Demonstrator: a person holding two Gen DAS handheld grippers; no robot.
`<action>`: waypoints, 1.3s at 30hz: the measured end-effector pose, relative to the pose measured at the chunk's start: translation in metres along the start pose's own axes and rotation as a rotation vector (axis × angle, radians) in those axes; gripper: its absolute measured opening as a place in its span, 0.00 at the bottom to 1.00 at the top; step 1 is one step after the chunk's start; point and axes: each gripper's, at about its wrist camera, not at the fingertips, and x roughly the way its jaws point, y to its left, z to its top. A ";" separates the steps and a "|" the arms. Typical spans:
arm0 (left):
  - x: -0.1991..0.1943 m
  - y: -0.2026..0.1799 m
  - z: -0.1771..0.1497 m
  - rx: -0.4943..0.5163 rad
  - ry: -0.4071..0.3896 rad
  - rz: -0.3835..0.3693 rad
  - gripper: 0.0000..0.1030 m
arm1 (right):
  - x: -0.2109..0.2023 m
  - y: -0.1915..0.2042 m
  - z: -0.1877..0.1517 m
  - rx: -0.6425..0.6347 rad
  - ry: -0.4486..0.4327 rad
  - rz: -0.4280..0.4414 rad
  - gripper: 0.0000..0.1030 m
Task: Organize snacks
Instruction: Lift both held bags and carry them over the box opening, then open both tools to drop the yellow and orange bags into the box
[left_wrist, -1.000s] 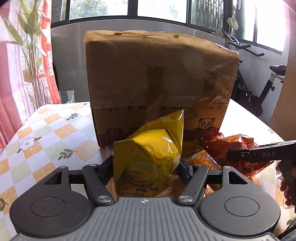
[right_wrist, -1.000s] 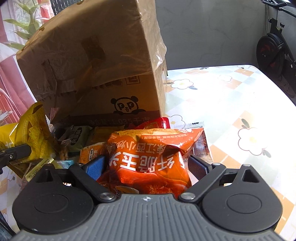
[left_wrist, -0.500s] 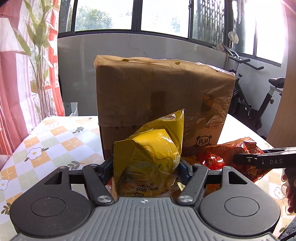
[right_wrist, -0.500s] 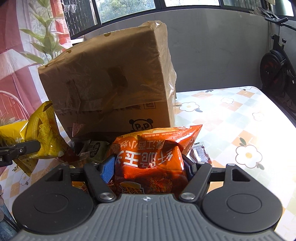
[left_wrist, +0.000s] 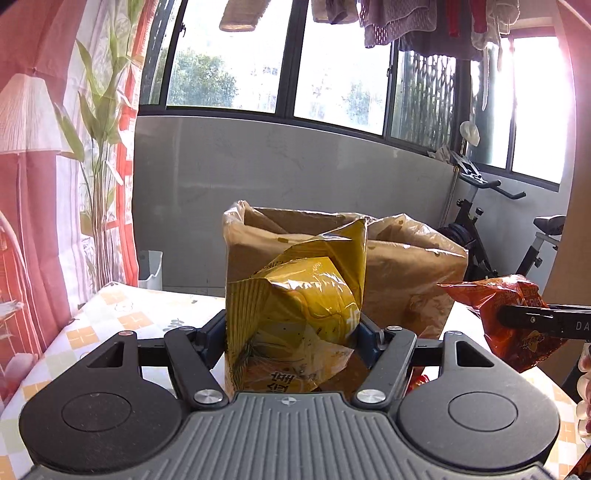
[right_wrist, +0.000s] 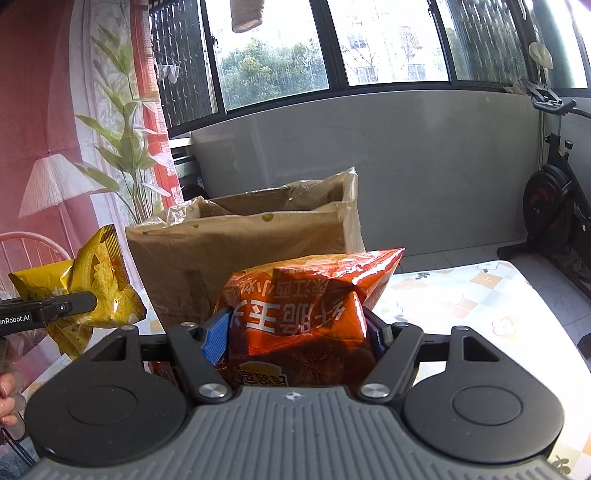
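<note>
My left gripper (left_wrist: 291, 328) is shut on a yellow snack bag (left_wrist: 303, 306), held in the air in front of the brown cardboard box (left_wrist: 406, 266). The box top stands open, lined with clear plastic. My right gripper (right_wrist: 295, 332) is shut on an orange-red snack bag (right_wrist: 306, 302), also lifted, near the box (right_wrist: 240, 243). In the left wrist view the orange bag (left_wrist: 517, 321) hangs at the right in the other gripper's fingers (left_wrist: 535, 319). The right wrist view shows the yellow bag (right_wrist: 92, 273) at the left.
The box stands on a table with a flowered check cloth (right_wrist: 461, 295). An exercise bike (right_wrist: 554, 206) is at the right, a tall plant (left_wrist: 96, 147) and a red curtain at the left. A person's fingers (right_wrist: 7, 398) show at the frame edge.
Both grippers have risen with their bags, from box-base height to about rim height. The pile of snacks on the table has dropped out of view and the box's open top now shows.
</note>
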 end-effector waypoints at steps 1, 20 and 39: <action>-0.002 0.001 0.009 0.003 -0.017 0.000 0.69 | -0.002 0.004 0.009 -0.016 -0.020 0.007 0.70; 0.108 -0.027 0.132 0.063 -0.055 -0.068 0.69 | 0.125 0.007 0.130 -0.176 -0.046 -0.008 0.70; 0.194 -0.005 0.112 0.042 0.117 -0.024 0.88 | 0.213 0.017 0.133 -0.166 0.141 0.067 0.85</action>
